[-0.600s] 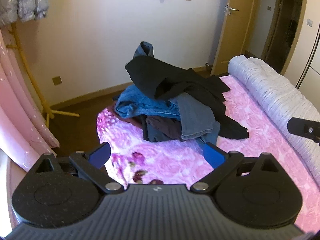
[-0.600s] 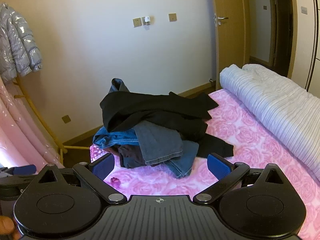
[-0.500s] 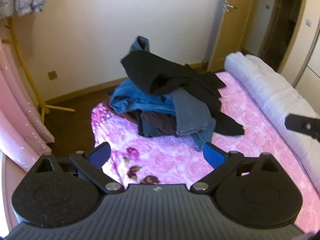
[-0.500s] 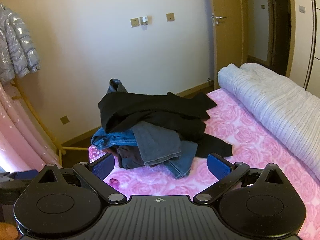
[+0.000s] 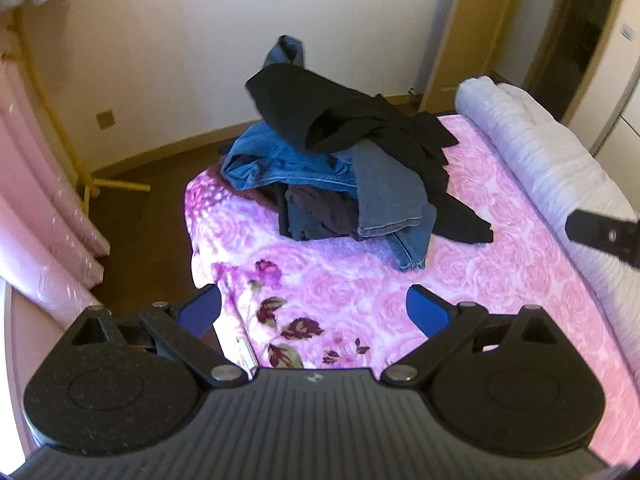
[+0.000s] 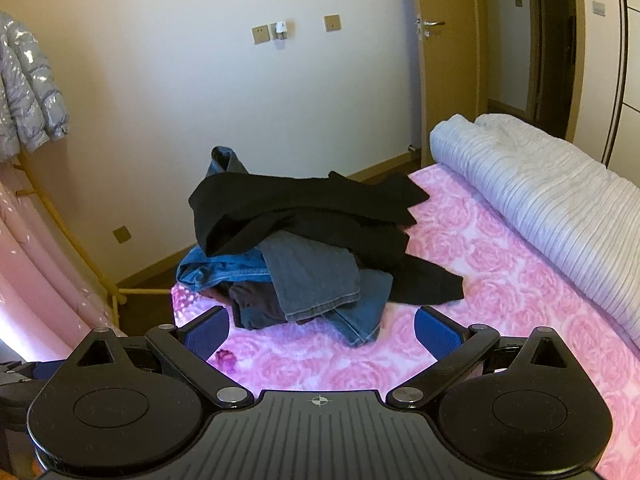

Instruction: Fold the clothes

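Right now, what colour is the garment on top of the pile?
Black garment; clearest in the right wrist view.

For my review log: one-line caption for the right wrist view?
Open right tongs face a clothes pile on the pink floral bed.

Clothes pile (image 6: 304, 248) (black topmost) on bed (image 6: 500, 280)

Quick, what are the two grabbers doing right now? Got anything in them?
Left gripper: open, nothing in it, above the pink bed cover.
Right gripper: open, nothing in it, short of the pile of clothes.
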`<state>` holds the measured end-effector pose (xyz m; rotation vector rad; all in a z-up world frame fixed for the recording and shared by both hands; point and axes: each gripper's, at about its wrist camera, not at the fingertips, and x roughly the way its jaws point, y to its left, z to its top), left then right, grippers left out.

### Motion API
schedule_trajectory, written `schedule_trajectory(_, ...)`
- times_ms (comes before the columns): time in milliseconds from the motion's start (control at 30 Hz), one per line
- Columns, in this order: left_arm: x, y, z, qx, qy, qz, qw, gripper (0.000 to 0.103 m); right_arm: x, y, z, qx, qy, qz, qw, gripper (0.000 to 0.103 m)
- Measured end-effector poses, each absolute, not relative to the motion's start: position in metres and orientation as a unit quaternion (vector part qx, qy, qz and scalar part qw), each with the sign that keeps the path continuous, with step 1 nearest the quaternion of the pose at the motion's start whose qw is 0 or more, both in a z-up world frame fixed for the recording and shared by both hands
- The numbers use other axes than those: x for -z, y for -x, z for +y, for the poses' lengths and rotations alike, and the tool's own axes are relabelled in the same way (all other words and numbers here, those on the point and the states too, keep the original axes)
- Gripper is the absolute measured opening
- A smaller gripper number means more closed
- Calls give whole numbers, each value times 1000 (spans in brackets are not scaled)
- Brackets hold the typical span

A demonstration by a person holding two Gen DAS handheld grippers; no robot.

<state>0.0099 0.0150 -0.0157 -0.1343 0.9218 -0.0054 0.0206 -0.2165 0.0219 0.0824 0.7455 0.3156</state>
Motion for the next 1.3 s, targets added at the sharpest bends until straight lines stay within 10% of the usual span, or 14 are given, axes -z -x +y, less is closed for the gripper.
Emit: schedule_trajectory(1300, -4, 6, 13, -18, 8, 410, 912, 92, -24, -18, -207, -157, -29, 361, 919, 101)
